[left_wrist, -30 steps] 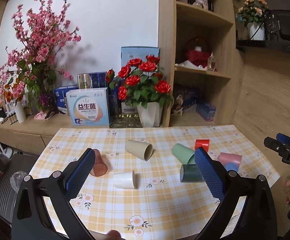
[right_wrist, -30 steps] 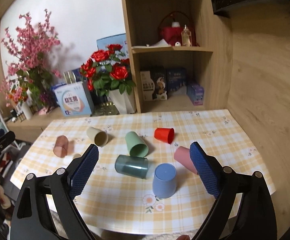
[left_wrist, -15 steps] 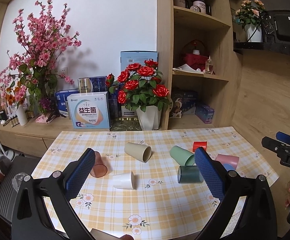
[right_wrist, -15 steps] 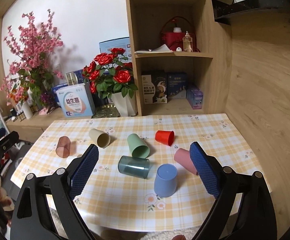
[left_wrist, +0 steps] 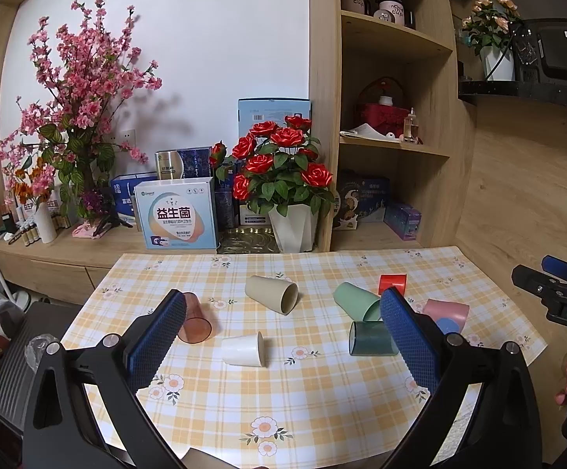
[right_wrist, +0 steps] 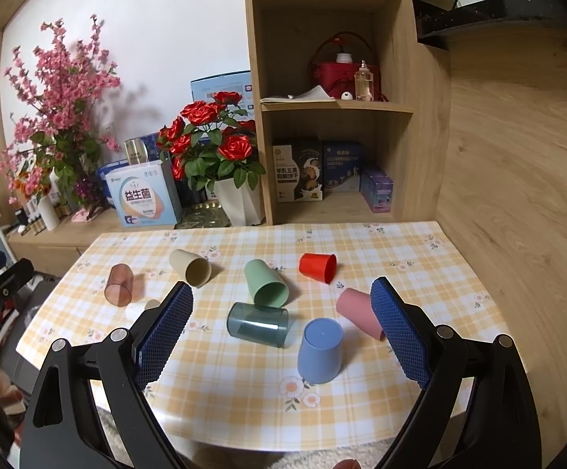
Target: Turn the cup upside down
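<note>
Several plastic cups lie on their sides on the checked tablecloth [right_wrist: 244,383]: a clear brown cup [right_wrist: 119,284], a beige cup [right_wrist: 189,267], a white cup [left_wrist: 243,349], a light green cup [right_wrist: 264,282], a dark teal cup [right_wrist: 257,324], a red cup [right_wrist: 318,267] and a pink cup [right_wrist: 359,312]. A blue cup [right_wrist: 320,350] stands upside down. My left gripper [left_wrist: 283,332] is open and empty above the table's near left part. My right gripper [right_wrist: 281,322] is open and empty above the near right part; it also shows at the right edge of the left wrist view [left_wrist: 557,293].
A white pot of red roses [left_wrist: 283,179], a white box with Chinese print [left_wrist: 177,215] and a pink blossom vase [left_wrist: 68,117] stand on the sideboard behind the table. A wooden shelf unit [right_wrist: 334,97] rises at the back right. The table's near edge [right_wrist: 264,443] is close.
Both grippers have risen and tilted up a little, so the table sits lower in both views. Both stay open. No cup has moved.
</note>
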{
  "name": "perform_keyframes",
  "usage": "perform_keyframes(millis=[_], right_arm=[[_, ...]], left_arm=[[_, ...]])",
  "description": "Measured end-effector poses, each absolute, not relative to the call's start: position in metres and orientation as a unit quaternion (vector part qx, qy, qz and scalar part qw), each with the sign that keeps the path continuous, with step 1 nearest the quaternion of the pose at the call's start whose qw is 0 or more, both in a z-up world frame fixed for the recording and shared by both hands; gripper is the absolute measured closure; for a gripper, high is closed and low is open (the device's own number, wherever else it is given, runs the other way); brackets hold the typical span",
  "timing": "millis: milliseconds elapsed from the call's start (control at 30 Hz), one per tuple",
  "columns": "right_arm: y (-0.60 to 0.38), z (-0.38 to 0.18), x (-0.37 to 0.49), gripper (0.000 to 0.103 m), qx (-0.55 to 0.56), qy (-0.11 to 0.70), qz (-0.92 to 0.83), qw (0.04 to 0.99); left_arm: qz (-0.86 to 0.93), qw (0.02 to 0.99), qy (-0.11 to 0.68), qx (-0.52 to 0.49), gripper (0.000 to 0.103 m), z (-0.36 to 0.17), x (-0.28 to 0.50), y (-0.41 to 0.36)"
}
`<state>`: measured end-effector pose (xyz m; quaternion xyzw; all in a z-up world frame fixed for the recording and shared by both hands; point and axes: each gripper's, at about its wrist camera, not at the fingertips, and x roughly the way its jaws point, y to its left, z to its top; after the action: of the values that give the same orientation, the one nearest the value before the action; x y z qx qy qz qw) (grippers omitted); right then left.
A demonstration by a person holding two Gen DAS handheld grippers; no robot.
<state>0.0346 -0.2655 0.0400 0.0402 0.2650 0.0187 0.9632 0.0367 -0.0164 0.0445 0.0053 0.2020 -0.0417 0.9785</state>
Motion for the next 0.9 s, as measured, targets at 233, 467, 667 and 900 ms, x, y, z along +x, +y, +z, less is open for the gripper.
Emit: perform_keyframes(millis=[233, 467, 667, 900], right_arm=[[-0.2646, 0.0403, 0.0351, 0.014, 0.037, 0.264, 0.016, 0.964], [-0.2657, 0.0406, 0.0352, 0.014, 0.039, 0.263, 0.014, 0.964], [-0.2671, 0.0389, 0.0358, 0.014, 0.039, 0.266, 0.014, 0.963], [-0.267, 0.0362, 0.0357, 0.014, 0.038, 0.27, 0.014, 0.962]], left_arm=[[-0.031, 0.979, 0.203, 0.012, 0.006, 0.042, 0.0366, -0.0157], [-0.032, 0.979, 0.202, 0.011, 0.006, 0.0423, 0.0362, -0.0156], [-0.032, 0.979, 0.203, 0.011, 0.006, 0.0425, 0.0354, -0.0152], [-0.035, 0.978, 0.205, 0.013, 0.006, 0.0405, 0.0365, -0.0145]])
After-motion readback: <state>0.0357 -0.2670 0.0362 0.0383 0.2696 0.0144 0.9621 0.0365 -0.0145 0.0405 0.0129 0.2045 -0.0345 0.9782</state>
